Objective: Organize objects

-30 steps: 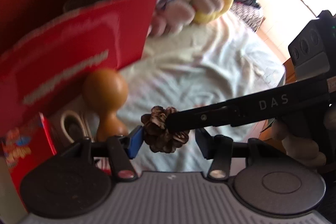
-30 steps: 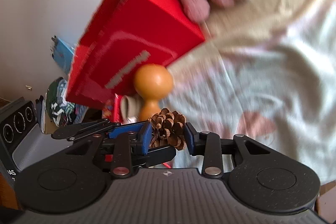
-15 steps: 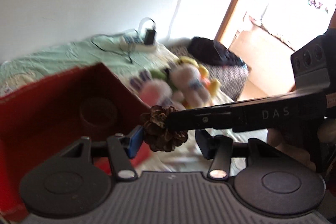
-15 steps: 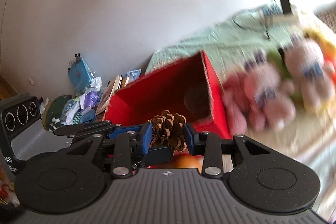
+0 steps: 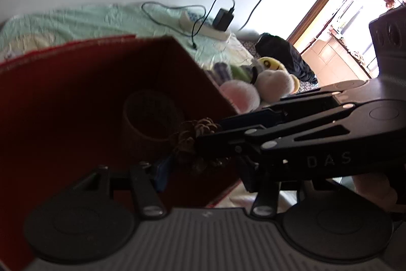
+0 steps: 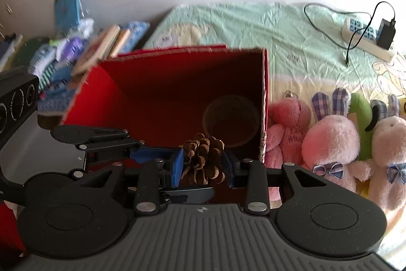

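Observation:
A brown pine cone (image 6: pixel 203 159) sits between the blue pads of my right gripper (image 6: pixel 203 164), which is shut on it. Just behind it stands a red cardboard box (image 6: pixel 152 93), its opening facing the cameras, with a brown ring-shaped roll (image 6: pixel 231 118) inside. In the left wrist view the pine cone (image 5: pixel 195 136) hangs in front of the dark inside of the box (image 5: pixel 76 106) and the roll (image 5: pixel 149 116). My left gripper (image 5: pixel 205 175) stands open around the cone, gaps showing at its pads. The right gripper's fingers (image 5: pixel 253 116) cross in from the right.
Several plush toys (image 6: pixel 330 139) lie right of the box on the bed sheet (image 6: pixel 253 24). A power strip with a charger (image 6: pixel 365 40) lies farther back. Books and packets (image 6: pixel 101 47) are piled left of the bed. A bright doorway (image 5: pixel 355 17) is at the right.
Both grippers rose together with the cone. The views went from the box's outer side and an orange wooden object to looking into the box's opening.

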Demonstrator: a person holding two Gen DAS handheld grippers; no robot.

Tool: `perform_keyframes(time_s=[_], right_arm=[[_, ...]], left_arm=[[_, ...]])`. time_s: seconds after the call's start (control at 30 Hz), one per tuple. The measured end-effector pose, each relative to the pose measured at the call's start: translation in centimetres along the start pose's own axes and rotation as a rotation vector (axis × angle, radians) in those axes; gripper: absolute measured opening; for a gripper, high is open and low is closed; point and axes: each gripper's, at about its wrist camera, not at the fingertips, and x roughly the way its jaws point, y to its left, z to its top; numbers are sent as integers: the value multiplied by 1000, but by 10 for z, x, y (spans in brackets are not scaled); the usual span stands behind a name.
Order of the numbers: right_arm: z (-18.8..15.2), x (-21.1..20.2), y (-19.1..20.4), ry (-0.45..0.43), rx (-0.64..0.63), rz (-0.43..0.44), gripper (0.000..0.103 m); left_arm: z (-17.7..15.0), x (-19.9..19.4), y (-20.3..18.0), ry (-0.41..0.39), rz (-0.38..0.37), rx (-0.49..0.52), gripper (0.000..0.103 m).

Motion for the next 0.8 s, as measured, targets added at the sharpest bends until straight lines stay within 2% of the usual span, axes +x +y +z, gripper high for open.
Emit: perform_keyframes(time_s=[0.2,0.67,0.8], right_arm=[[3,12,-4,52,4,-35,36],[5,15,-1,49,8,-59,36],[5,12,-2,40,25,-44,42]], left_arm=[[3,12,7,37,-23,-16,53],[3,24,14,73,-31,-28,55],[3,24,16,75,-31,-33,55]])
